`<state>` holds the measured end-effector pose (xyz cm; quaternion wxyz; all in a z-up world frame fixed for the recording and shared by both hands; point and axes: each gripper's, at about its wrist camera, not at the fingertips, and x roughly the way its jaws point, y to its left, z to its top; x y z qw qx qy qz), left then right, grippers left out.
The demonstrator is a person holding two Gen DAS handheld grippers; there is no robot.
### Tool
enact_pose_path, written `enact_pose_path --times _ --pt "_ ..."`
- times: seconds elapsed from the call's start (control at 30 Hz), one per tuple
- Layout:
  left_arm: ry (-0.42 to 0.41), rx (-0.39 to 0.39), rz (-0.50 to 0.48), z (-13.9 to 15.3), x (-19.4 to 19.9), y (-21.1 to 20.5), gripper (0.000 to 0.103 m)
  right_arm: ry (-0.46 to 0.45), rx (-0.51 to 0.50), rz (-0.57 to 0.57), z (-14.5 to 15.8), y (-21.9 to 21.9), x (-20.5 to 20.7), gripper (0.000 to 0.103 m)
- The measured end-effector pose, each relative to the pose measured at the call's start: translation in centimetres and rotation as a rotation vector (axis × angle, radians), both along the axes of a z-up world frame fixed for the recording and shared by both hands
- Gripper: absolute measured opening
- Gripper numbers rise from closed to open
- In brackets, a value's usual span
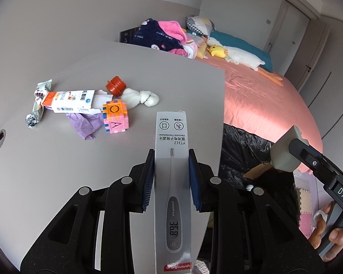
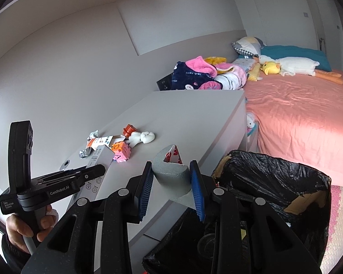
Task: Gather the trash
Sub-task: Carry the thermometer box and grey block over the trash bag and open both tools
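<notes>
My left gripper (image 1: pixel 171 157) is shut on a grey thermometer box (image 1: pixel 171 134), held lengthwise over the grey table (image 1: pixel 57 182). In the right wrist view the same left gripper (image 2: pixel 100 169) carries that thermometer box (image 2: pixel 101 157) over the table's near part. My right gripper (image 2: pixel 171 171) is shut on a crushed grey carton (image 2: pixel 171 173) with a red-and-white flap, at the table's edge beside the bin (image 2: pixel 274 178) lined with a black bag. From the left wrist view, the right gripper (image 1: pixel 293 147) and its carton (image 1: pixel 283 157) hang over the bin (image 1: pixel 244 150).
On the table lie an orange-white medicine box (image 1: pixel 68 101), a foil wrapper (image 1: pixel 37 107), purple plastic (image 1: pixel 85 123), an orange cap (image 1: pixel 115 86), white crumpled tissue (image 1: pixel 140 97) and a pink-orange letter cube (image 1: pixel 115 118). A pink bed (image 1: pixel 263 96) with clothes and plush toys stands beyond.
</notes>
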<state>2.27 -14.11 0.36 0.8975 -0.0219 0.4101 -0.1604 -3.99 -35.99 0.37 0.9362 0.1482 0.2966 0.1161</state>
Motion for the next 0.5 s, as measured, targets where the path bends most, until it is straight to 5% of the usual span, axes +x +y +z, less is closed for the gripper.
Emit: enact_pose_path --times 0.5 --pt "0.010 -0.020 -0.126 0.0 -0.9 -7.3 0.028 -0.020 0.013 -0.099 0.4 -5.7 -2.7 0.034"
